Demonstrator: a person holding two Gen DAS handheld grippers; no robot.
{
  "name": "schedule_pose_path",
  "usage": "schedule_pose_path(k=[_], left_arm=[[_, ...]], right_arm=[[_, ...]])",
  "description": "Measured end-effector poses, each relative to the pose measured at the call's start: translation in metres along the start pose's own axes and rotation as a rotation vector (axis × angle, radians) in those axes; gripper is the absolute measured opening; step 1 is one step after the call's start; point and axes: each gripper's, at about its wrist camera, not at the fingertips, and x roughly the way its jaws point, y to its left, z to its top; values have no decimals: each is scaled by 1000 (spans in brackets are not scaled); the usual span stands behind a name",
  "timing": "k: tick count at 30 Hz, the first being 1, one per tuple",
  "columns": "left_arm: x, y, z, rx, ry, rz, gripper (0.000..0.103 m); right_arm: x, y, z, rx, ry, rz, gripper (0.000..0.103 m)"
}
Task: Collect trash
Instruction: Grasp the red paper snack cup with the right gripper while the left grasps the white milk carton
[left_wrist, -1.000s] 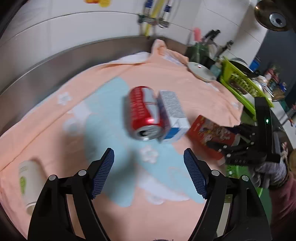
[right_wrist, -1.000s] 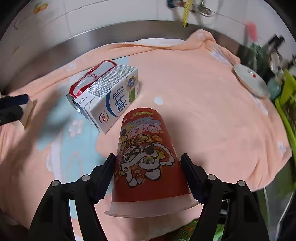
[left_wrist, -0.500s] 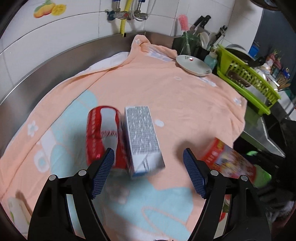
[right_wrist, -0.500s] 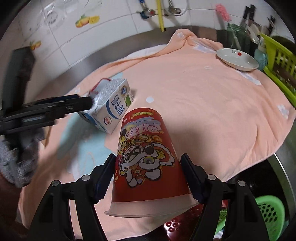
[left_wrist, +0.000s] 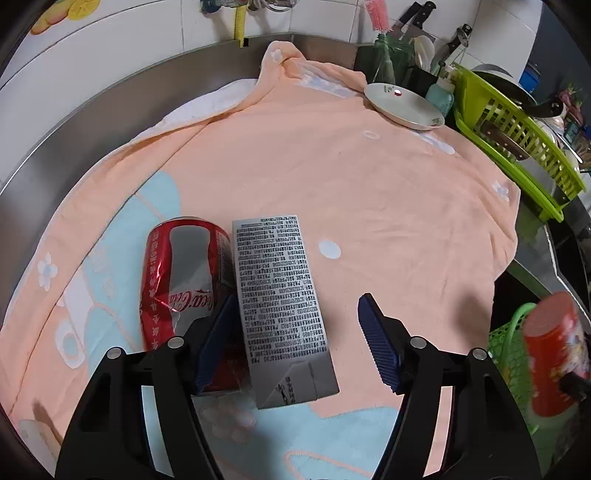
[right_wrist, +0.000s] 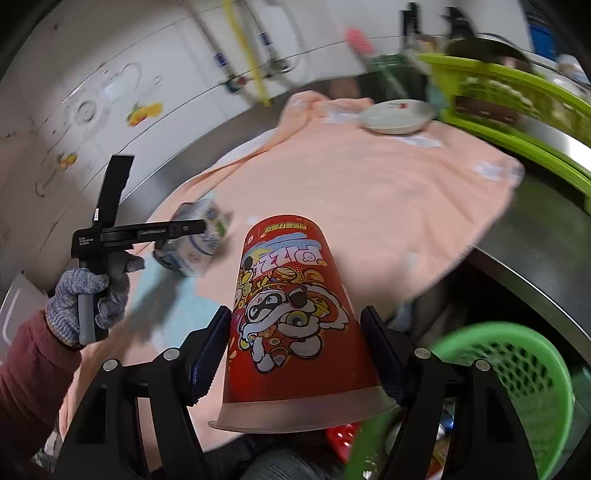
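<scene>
— What changed?

— Since a second ago my right claw (right_wrist: 297, 354) has swung the cup (right_wrist: 295, 314) off the towel (left_wrist: 369, 192) toward the green basket (right_wrist: 517, 373) below the counter edge, and my left claw (left_wrist: 295, 343) has come down over the carton (left_wrist: 280, 295).

— Is either one gripping?

— My right is clenched on the cup, pads on both sides near its wide rim. My left is spread wide and grasps nothing; the carton lies between its fingers, with the left finger (left_wrist: 214, 339) wedged between carton and can (left_wrist: 184, 280).

— How will the carton handle?

— Light and probably empty, I judge, with thin walls that cave if I squeeze hard. I'd take it across its long flat sides, about mid-length, with a gentle close.

— And the can?

— Already dented, light, and round, so it may roll. It lies touching the carton, and closing could nudge it away.

— Anything else around?

— A plate (left_wrist: 404, 105) at the towel's far corner and a green rack (left_wrist: 517, 140) beyond it, both well apart from my work. The soft towel may bunch under a dragged finger.
</scene>
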Motion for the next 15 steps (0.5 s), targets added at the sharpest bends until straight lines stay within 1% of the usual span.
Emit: schedule_pose_path(k=[3,6,8,9,12,13,15], left_arm=[[6,-2,2,8,11,20,64],[11,-4,3,10,24,46,57],[15,-5,4,16,34,91,47],[15,-5,4,16,34,103,46],[14,-7,3,22,21,109,43],[12,-8,2,22,20,107,40],[9,-8,0,17,19,85,39]], right_arm=[[-19,-20,-14,44,-19,-33,69],[-35,-39,-31,82,-25,-83,69],[-43,-51,-42,116,-17,-116,69],[-47,-59,-49,132,-9,-140,69],[-52,-81,-66,173,17,-184,69],[-51,-89,-72,193,32,-196,69],[-47,-104,-83,230,59,-221,69]])
